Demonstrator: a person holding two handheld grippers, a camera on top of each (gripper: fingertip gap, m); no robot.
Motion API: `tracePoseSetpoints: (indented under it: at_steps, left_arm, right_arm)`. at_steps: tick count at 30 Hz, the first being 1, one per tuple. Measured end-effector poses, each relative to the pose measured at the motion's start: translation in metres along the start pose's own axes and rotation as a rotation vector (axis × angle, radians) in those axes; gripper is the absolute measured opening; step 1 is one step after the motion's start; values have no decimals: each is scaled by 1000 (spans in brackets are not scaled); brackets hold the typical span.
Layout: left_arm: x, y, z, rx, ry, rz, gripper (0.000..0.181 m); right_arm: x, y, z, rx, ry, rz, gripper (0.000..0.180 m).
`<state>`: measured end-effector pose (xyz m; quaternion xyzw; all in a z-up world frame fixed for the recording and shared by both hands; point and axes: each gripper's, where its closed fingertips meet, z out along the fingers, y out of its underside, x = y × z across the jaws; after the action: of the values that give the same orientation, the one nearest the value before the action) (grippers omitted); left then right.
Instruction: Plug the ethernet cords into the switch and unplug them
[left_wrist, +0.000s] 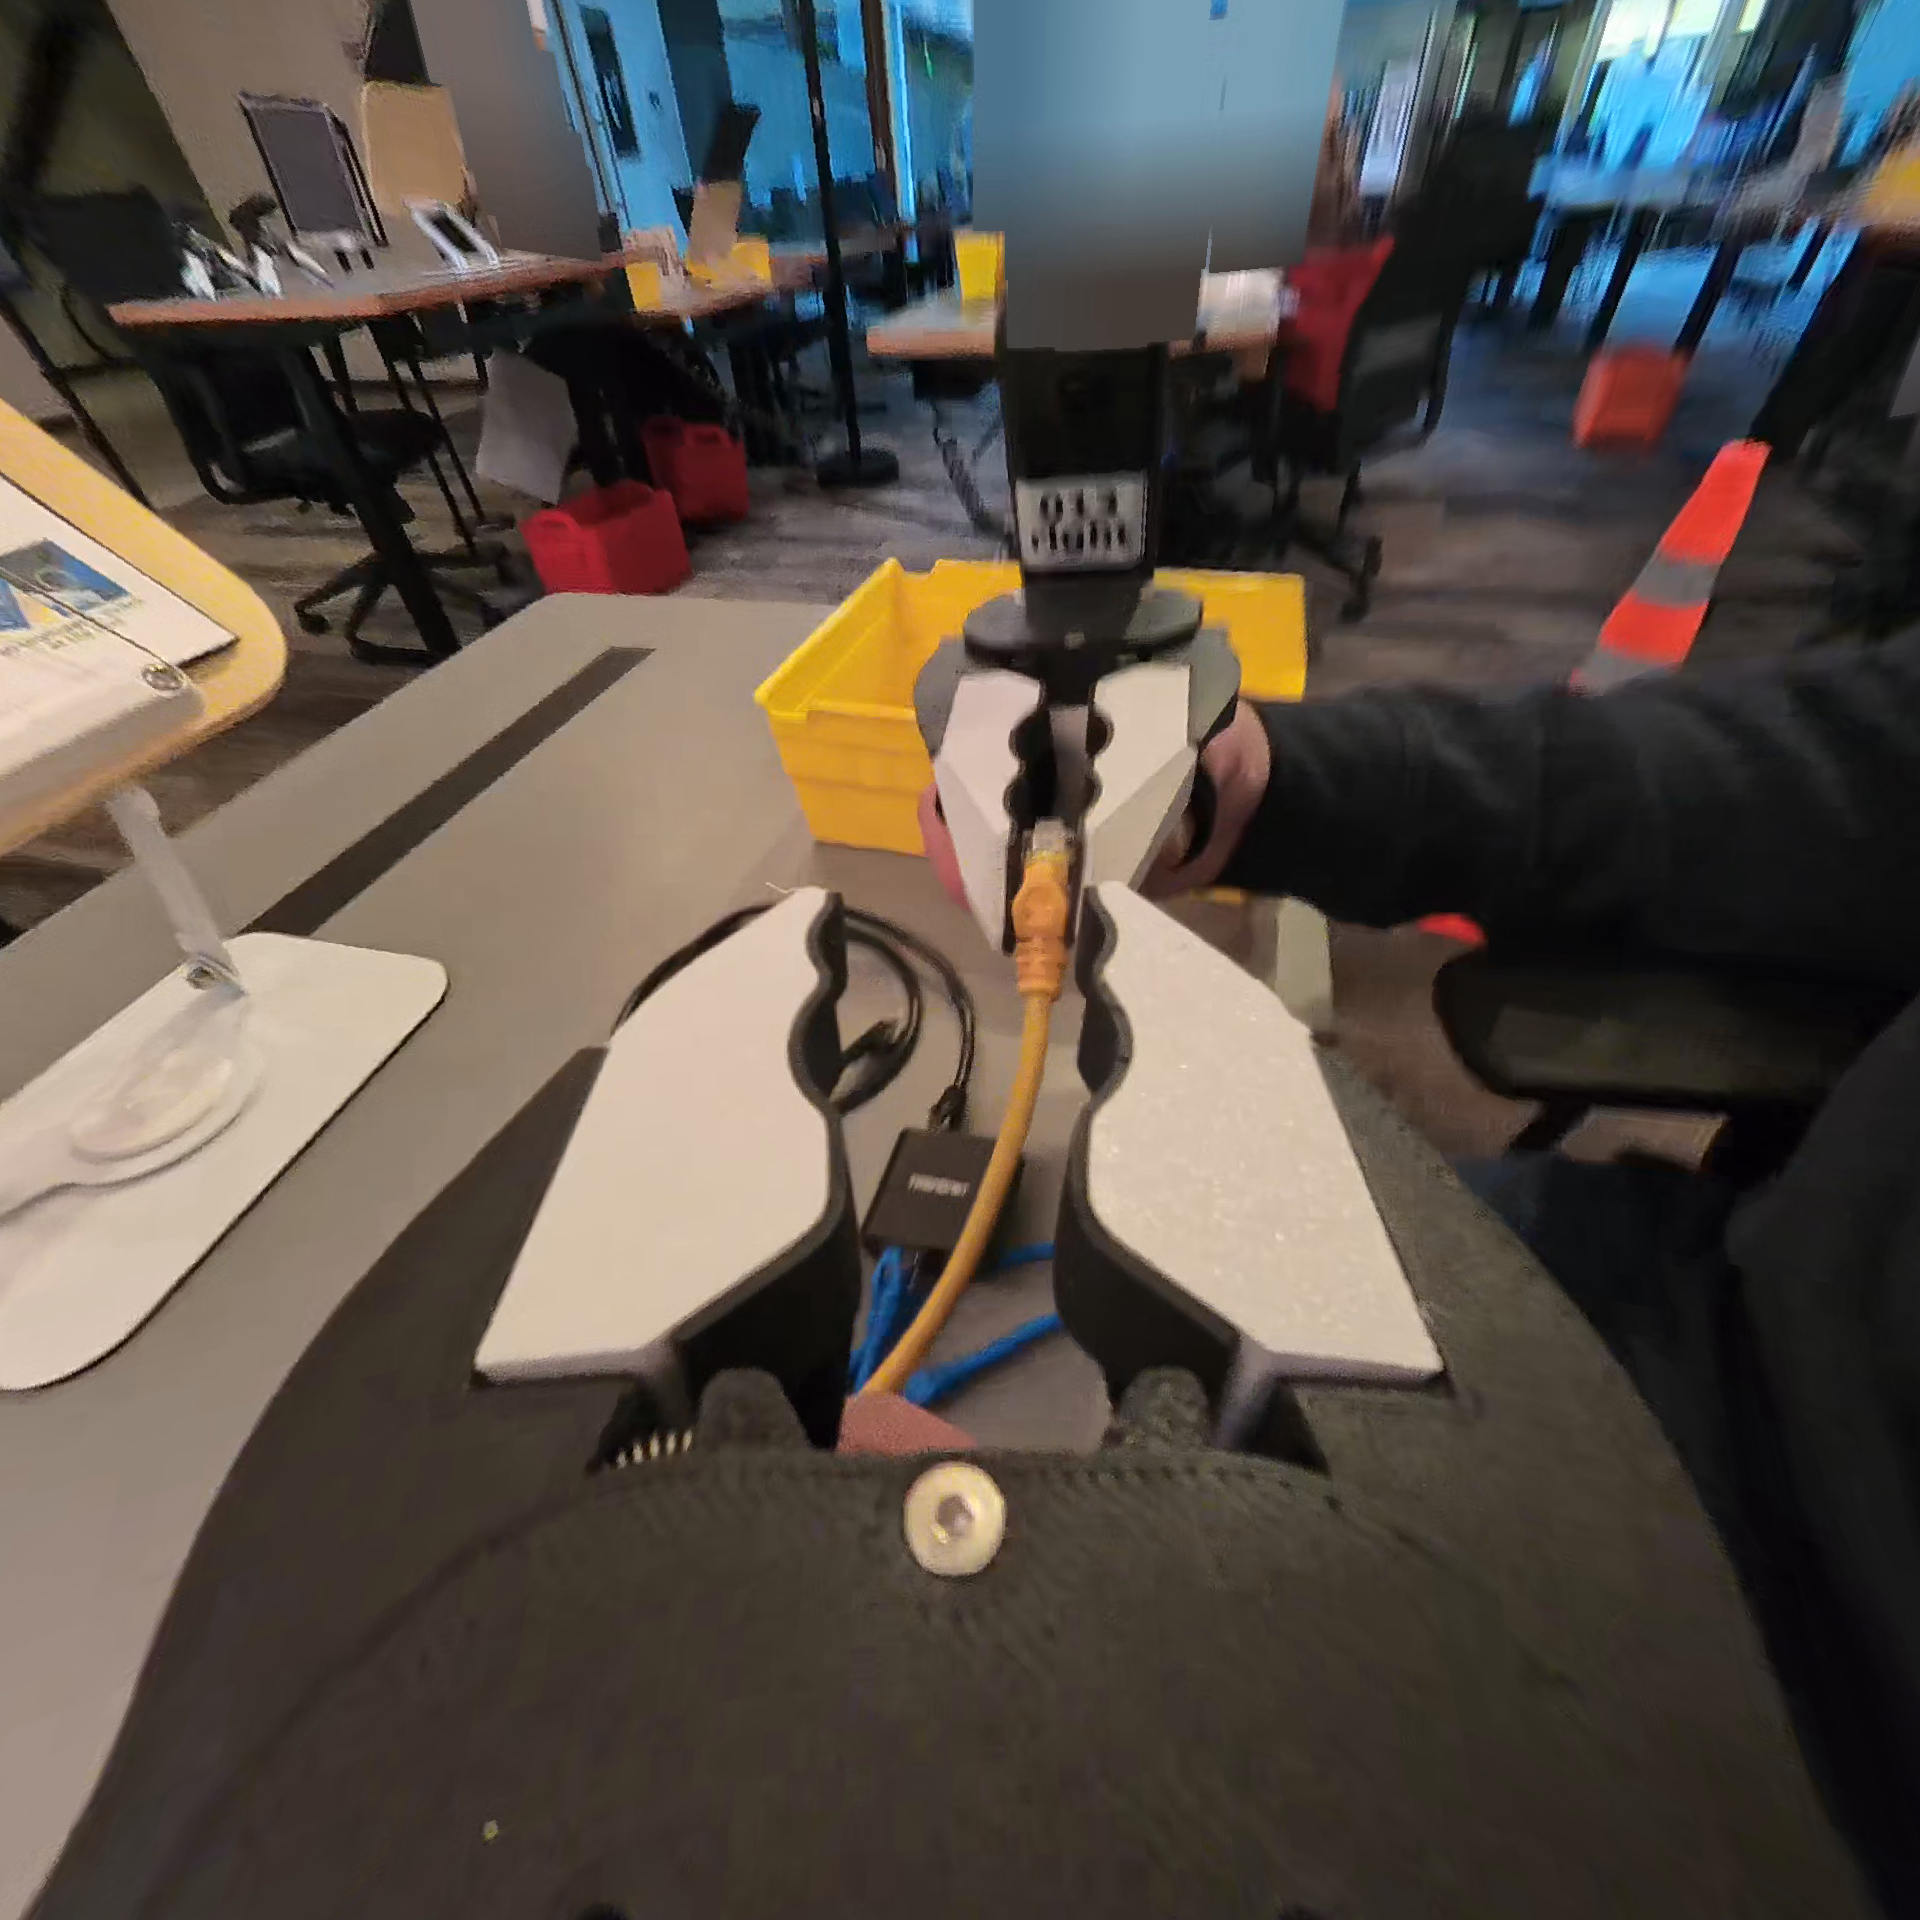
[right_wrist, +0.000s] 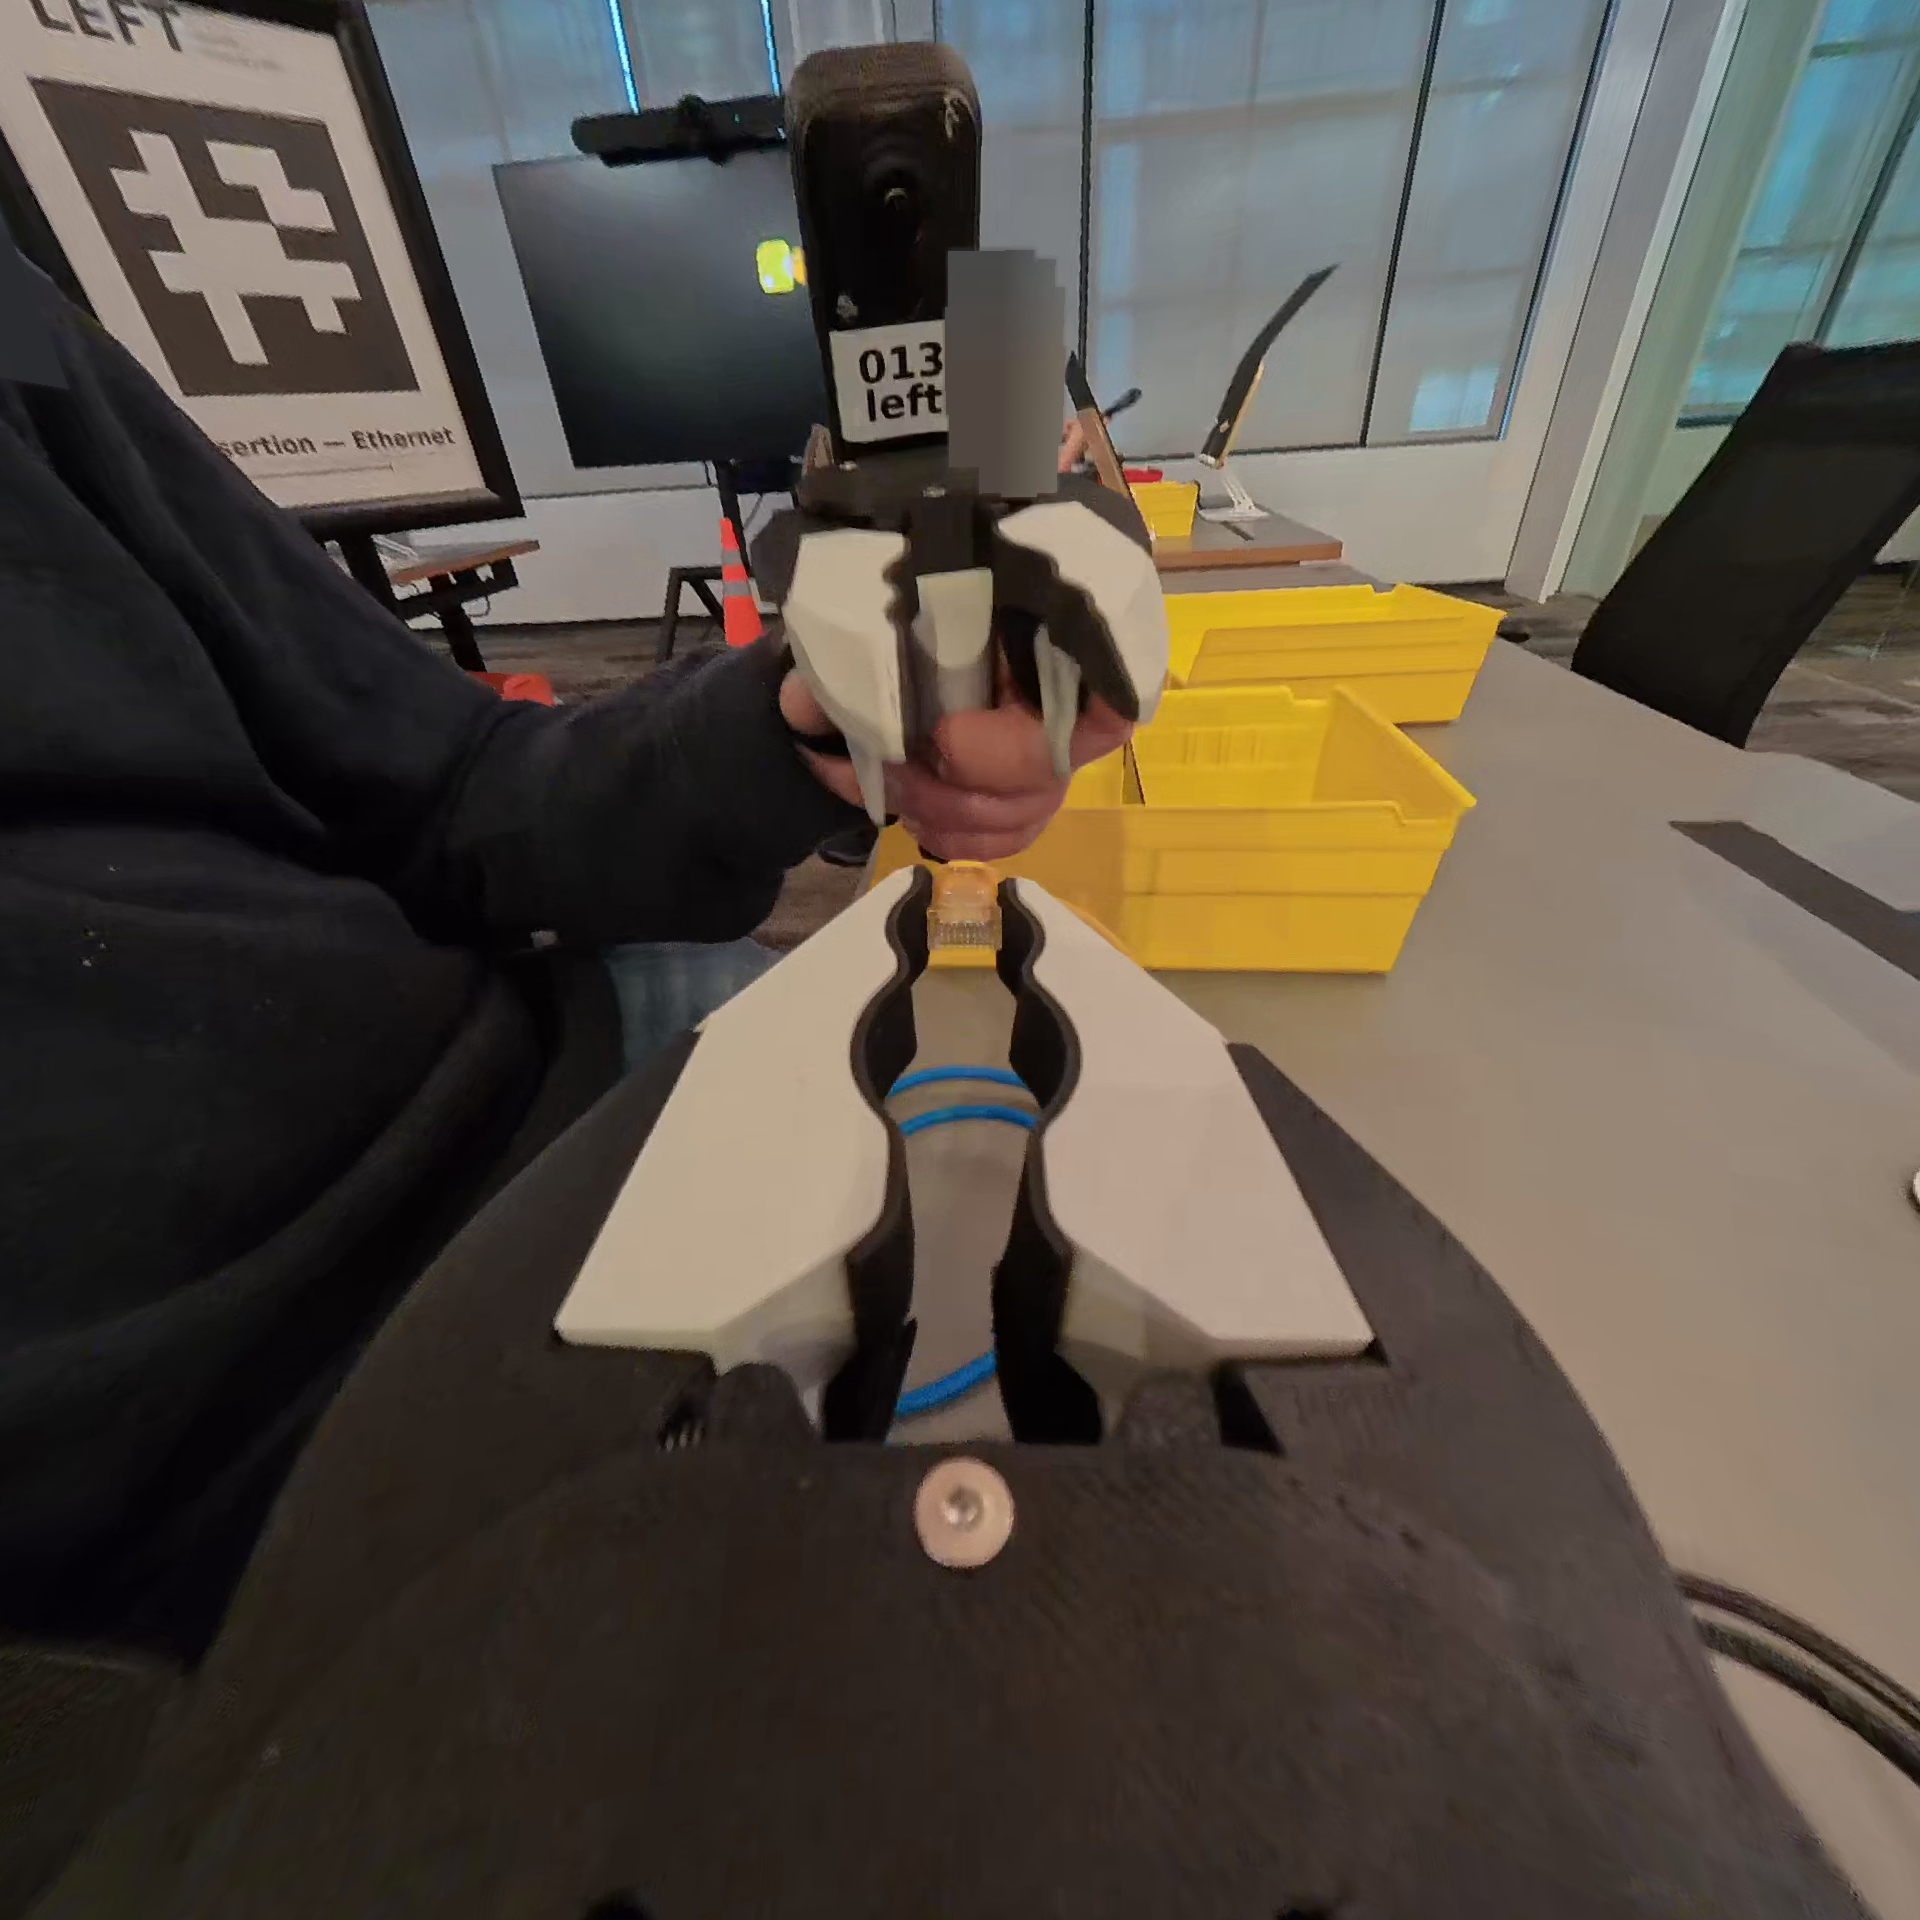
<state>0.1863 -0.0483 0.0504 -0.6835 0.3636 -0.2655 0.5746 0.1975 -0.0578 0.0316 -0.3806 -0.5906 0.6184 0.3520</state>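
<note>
Each gripper (left_wrist: 956, 914) has white fingers (left_wrist: 686, 1122) with wavy black inner edges, a black base, a silver screw (left_wrist: 954, 1519); the person wears dark sleeves (right_wrist: 312, 790).

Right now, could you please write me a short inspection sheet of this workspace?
Surface: grey table with a dark strip along it.
Job's things: small black switch lying flat on the table; orange ethernet cord raised, its plug pinched at the right claw's tips.
Clutter: yellow bins at the far edge; white stand base to the left.
Grippers: right claw shut on the orange plug; left claw open, its tips on either side of the cord.
Cables: blue cords loose near the switch; thin black lead coiled behind it.
Surroundings: office desks, chairs, orange cone, dark monitor.
</note>
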Motion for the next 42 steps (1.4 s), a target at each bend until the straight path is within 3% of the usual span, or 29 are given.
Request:
tracePoseSetpoints:
  at_steps: [4, 7, 9, 23, 36, 42]
  left_arm:
    - [15, 22, 10, -161, 119, 40, 44]
    - [21, 29, 14, -210, 167, 74, 22]
    - [27, 26, 16, -182, 188, 57, 10]
    - [28, -6, 11, 175, 96, -92, 9]
    - [30, -22, 16, 344, 20, -112, 10]
    - [32, -23, 18, 338, 7, -99, 10]
  right_arm:
    - [-6, -10, 8, 28, -34, -29, 11]
    - [-10, -12, 10, 51, -47, -29, 11]
    - [-9, -15, 6, 81, -46, -19, 10]
    - [-12, -33, -3, 251, -83, 40, 10]
    - [-15, -44, -10, 343, -113, 59, 10]
    - [-17, -45, -11, 342, -119, 49, 11]
